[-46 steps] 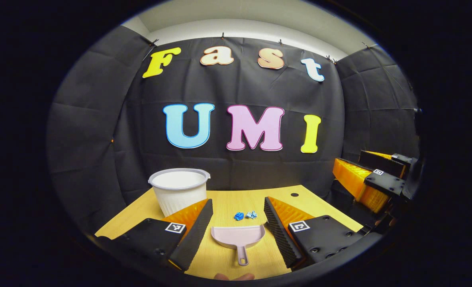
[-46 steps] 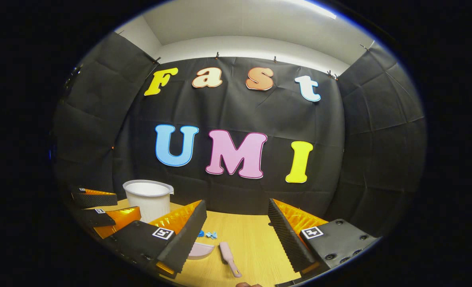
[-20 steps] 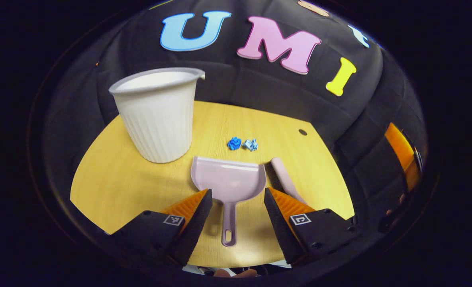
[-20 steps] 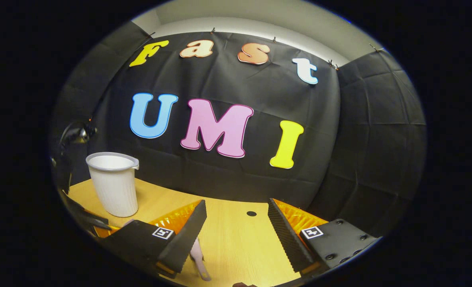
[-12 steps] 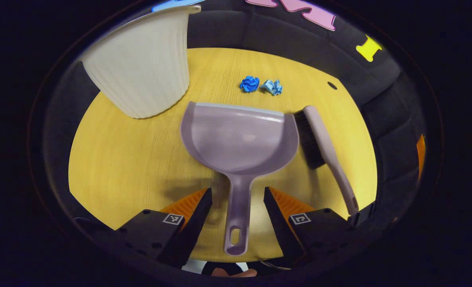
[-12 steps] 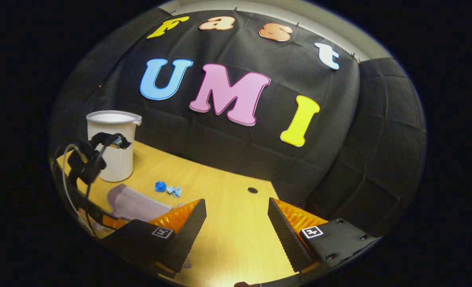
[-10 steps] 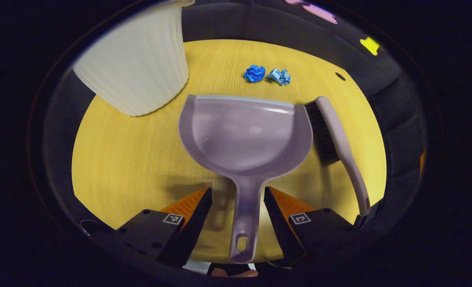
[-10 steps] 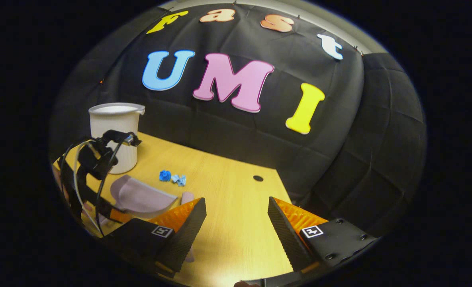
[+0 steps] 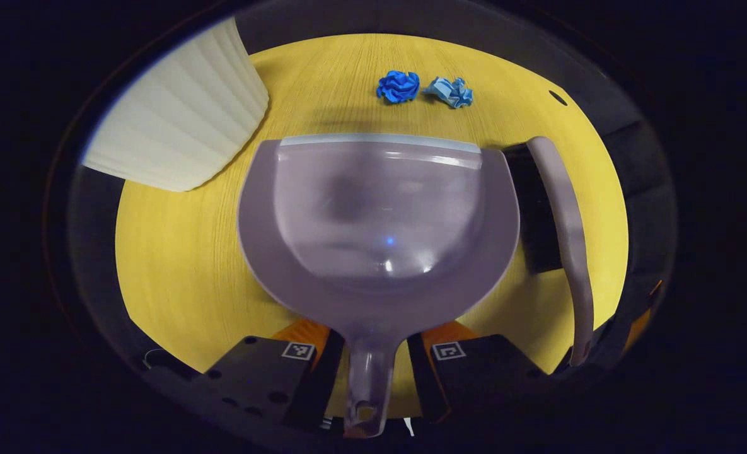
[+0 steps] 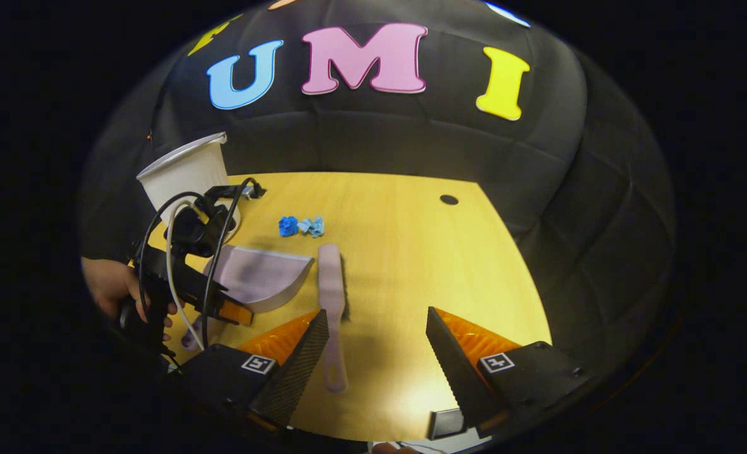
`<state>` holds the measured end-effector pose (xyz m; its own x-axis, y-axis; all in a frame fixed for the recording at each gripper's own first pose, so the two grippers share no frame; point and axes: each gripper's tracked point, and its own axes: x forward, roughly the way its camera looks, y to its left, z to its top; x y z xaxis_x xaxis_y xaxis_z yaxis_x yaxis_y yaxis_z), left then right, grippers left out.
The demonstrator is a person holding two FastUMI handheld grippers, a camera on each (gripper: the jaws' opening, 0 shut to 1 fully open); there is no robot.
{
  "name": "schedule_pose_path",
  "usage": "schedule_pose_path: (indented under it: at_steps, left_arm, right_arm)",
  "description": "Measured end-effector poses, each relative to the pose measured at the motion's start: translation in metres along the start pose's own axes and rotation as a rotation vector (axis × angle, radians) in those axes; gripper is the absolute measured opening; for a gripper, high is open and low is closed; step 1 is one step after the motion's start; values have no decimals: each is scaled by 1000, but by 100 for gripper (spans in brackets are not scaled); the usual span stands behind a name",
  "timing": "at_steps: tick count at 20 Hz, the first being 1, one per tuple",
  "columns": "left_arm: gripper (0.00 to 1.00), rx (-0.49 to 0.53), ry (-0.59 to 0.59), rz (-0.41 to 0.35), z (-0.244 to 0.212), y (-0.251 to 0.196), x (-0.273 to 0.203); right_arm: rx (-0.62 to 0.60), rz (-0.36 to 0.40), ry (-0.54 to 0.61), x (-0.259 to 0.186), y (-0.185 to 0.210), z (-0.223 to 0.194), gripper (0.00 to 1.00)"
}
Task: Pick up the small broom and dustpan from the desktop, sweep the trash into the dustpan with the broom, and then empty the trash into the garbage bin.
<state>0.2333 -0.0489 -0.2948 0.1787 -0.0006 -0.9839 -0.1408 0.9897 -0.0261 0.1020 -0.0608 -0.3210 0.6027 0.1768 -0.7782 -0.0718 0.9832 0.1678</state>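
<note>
— What have you got on the desk (image 10: 405,265)?

— I count one dustpan (image 9: 379,221), one broom (image 9: 559,214), one white bin (image 9: 178,126) and two blue paper balls. The darker ball (image 9: 399,86) and the paler ball (image 9: 451,92) lie just beside each other at twelve o'clock of the dustpan's open lip, a little apart from it. The bin stands at about ten o'clock of the pan, close to its rim.

— And the broom?

— It lies flat at three o'clock of the dustpan, just beside the pan's wall, bristles turned toward it, handle running back toward me.

— Left gripper?

— My left gripper (image 9: 373,356) sits at six o'clock of the pan with the dustpan's handle between its two fingers. The gap is narrow and both fingers look to lie against the handle, so I read it as clamped on the dustpan. In the right gripper view I see that same gripper (image 10: 222,309) at the pan's rear, a hand (image 10: 111,287) around its grip, and one looped cable (image 10: 174,252) over it.

— Right gripper?

— My right gripper (image 10: 373,347) is spread wide above the desk, nothing between its fingers. The broom's handle passes just beside its left finger (image 10: 294,369); whether they touch, I cannot tell. One dark hole (image 10: 449,200) marks the desk at one o'clock.
</note>
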Motion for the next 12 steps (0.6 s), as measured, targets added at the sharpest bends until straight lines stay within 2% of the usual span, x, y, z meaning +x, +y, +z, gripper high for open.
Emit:
schedule_pose_path:
  at_steps: [1,2,3,4,5,6,7,8,11,12]
  left_arm:
    - [36,2,3,-12,2,-3,0]
    - [33,7,6,-23,1,-5,0]
    - [30,6,6,-32,-1,-4,0]
    - [30,8,1,-40,0,-4,0]
    - [30,11,-1,-44,-2,-2,-1]
    - [30,16,-5,-46,-3,-1,0]
    - [30,21,-9,-46,-5,0,-1]
    - [30,25,-9,-49,-7,1,-2]
    - [30,47,-15,-68,-13,4,-2]
    - [30,55,-19,-77,-13,4,-1]
  right_arm:
    - [-1,42,28,9,7,-2,100]
    - [-6,65,73,18,12,-8,100]
    - [-14,90,154,24,15,-21,95]
    - [-13,103,215,25,18,-28,100]
    - [2,110,244,27,18,-30,100]
    - [14,112,265,30,18,-28,96]
    - [14,106,296,34,16,-28,100]
    - [12,105,333,40,19,-30,100]
    - [-53,112,489,57,24,-49,99]
    - [-95,94,530,61,21,-57,99]
